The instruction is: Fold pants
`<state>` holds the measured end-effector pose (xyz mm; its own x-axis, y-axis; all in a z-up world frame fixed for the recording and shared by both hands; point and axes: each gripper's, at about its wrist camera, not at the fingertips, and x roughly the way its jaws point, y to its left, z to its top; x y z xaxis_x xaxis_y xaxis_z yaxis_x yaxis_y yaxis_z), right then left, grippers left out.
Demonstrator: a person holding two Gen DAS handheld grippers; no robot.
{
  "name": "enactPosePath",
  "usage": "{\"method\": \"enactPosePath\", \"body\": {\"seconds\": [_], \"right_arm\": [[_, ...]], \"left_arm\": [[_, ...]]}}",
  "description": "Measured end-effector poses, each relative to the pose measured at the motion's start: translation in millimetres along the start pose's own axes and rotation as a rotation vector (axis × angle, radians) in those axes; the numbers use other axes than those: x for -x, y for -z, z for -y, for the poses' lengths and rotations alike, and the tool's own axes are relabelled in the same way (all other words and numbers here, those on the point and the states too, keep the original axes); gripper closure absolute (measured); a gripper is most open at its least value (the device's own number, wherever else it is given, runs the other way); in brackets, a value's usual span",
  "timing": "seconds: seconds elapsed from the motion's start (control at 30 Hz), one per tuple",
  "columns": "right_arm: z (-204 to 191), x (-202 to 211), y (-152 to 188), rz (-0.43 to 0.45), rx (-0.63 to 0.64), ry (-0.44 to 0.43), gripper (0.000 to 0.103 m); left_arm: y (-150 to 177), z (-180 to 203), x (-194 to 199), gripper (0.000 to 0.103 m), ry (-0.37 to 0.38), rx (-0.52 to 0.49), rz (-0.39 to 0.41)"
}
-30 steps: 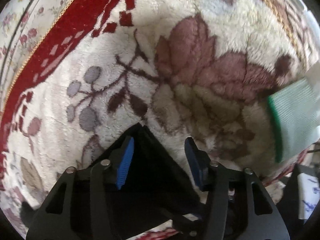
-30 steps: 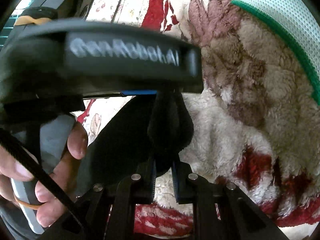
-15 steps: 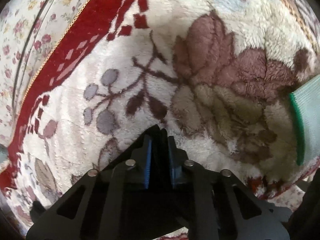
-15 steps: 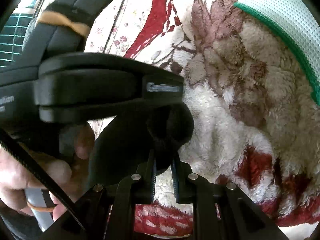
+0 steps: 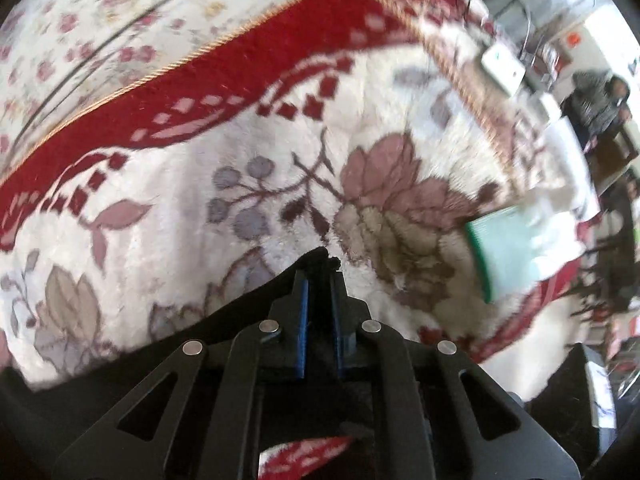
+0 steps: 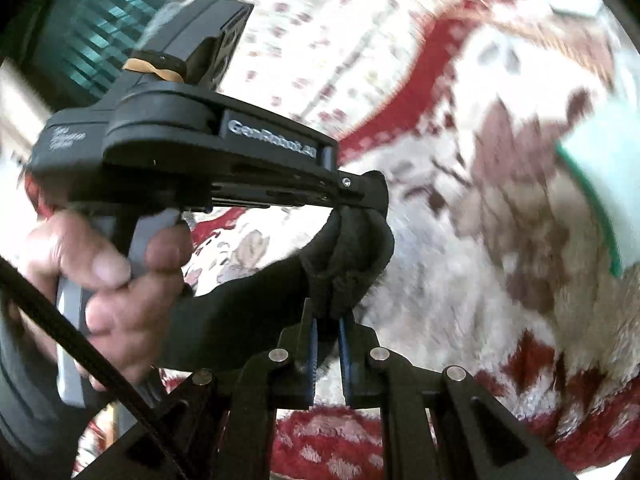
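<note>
The black pants (image 5: 248,300) hang bunched over a fleecy blanket. In the left wrist view my left gripper (image 5: 320,276) pinches a corner of the dark fabric between its blue pads (image 5: 303,312), the jaws still closing. In the right wrist view my right gripper (image 6: 328,320) grips a thick fold of the pants (image 6: 352,248), its jaws also still closing. Just above that fold is the left gripper (image 6: 364,196), held by a hand (image 6: 100,264) and clamped on the same bunch. The two grippers are close together, and most of the pants is hidden below them.
The cream blanket (image 5: 360,120) has a red border and brown flowers, and lies on a floral sheet (image 5: 80,20). A white mesh cloth with a green edge (image 5: 504,248) lies at the right. A white box (image 5: 502,64) and a person (image 5: 596,100) are far back right.
My left gripper closed on the corner of the pants and rose with it. My right gripper lifted and rolled with its fold. The blanket now looks farther away.
</note>
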<state>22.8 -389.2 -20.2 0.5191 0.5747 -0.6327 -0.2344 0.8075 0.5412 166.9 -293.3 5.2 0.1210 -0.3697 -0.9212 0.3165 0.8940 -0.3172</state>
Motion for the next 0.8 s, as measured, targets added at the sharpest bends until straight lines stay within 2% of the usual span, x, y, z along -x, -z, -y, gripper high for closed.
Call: {"method": "enactPosePath", "body": {"seconds": [0.1, 0.23, 0.4, 0.63, 0.8], "right_arm": [[-19.0, 2.8, 4.6, 0.028, 0.068, 0.009, 0.094], [-46.1, -1.5, 11.8, 0.049, 0.129, -0.043, 0.095], [-102.3, -20.4, 29.7, 0.052, 0.25, -0.085, 0.094], [-186.3, -79.4, 64.7, 0.008, 0.375, -0.101, 0.095], [-241.5, -130.2, 92.2, -0.034, 0.457, -0.063, 0.095]], "left_arm": [[15.3, -28.2, 27.5, 0.094, 0.054, 0.051, 0.044], [43.2, -66.5, 63.4, 0.094, 0.125, 0.119, 0.102], [86.1, -134.4, 108.0, 0.094, 0.205, 0.214, 0.177], [159.1, -252.5, 133.8, 0.094, 0.251, 0.373, 0.232], [195.8, -311.7, 138.4, 0.094, 0.27, 0.481, 0.269]]}}
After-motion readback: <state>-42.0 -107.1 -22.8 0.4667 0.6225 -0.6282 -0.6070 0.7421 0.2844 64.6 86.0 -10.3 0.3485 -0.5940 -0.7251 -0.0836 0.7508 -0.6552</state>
